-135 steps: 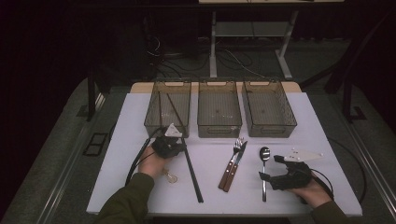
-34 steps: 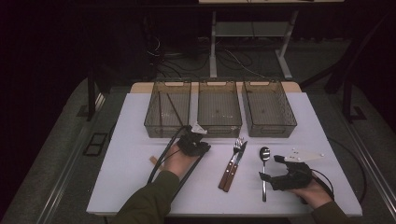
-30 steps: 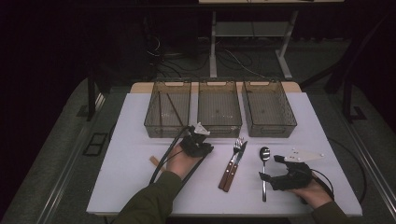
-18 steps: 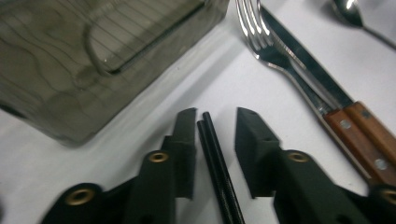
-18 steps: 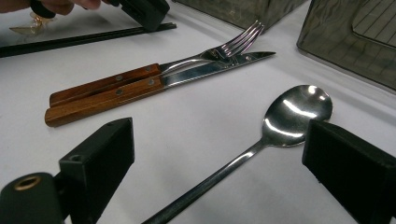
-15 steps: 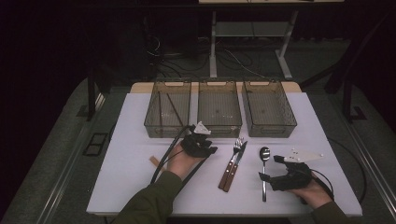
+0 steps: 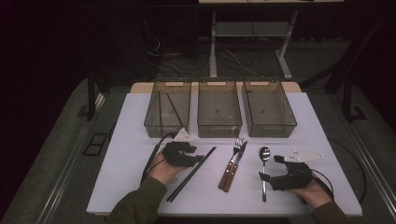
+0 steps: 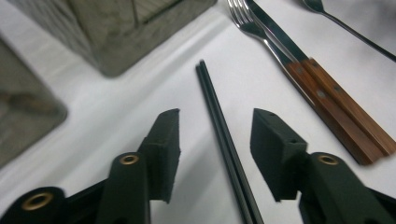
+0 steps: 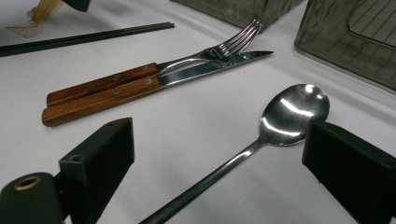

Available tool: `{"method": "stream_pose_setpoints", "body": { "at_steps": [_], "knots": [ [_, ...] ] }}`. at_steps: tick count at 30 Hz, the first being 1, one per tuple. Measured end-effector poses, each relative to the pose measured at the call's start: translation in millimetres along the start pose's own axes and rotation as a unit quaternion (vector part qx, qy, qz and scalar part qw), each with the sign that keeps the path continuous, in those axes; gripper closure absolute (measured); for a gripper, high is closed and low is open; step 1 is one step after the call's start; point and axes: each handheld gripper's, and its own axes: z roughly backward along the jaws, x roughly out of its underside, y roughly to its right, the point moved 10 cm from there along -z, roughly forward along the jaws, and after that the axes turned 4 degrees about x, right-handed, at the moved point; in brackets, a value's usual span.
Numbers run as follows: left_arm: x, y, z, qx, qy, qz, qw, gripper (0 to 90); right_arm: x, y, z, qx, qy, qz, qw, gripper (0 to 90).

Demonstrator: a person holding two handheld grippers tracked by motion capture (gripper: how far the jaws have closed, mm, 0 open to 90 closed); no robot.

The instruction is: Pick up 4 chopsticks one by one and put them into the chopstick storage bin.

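Note:
A pair of black chopsticks lies slanted on the white table, and my left gripper hovers open over its upper half. In the left gripper view the chopsticks run between the open jaws of my left gripper, touching neither. A steel spoon lies at the right, with my right gripper open around its handle. The spoon sits between the spread jaws of my right gripper. A wooden-handled fork and knife lie side by side mid-table.
Three grey mesh baskets stand in a row at the back: left, middle, right. The left one holds dark sticks. A small tan object lies by the left hand. A white three-cornered plate tops the right gripper.
The left gripper moved right from the table's left part to above the chopsticks, which now slant the other way. In the last second it barely shifted. The right gripper stayed put.

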Motion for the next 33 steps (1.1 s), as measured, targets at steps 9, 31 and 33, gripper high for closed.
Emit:
{"method": "stream_pose_setpoints", "body": {
  "at_steps": [9, 31, 33],
  "knots": [
    [23.9, 15.4, 18.6, 0.011, 0.0, -0.002, 0.9999, 68.1, 0.1, -0.3, -0.6, 0.002, -0.001, 0.0, 1.0, 8.9],
    [41.5, 17.6, 13.2, 0.034, -0.032, 0.012, 0.9988, 79.1, 0.4, -0.4, -1.1, 0.003, -0.002, 0.003, 1.0, 8.9],
    [41.8, 18.4, 11.5, 0.035, -0.033, 0.012, 0.9988, 79.0, 0.5, -0.3, -1.0, 0.003, -0.002, 0.003, 1.0, 8.9]
  ]
}}
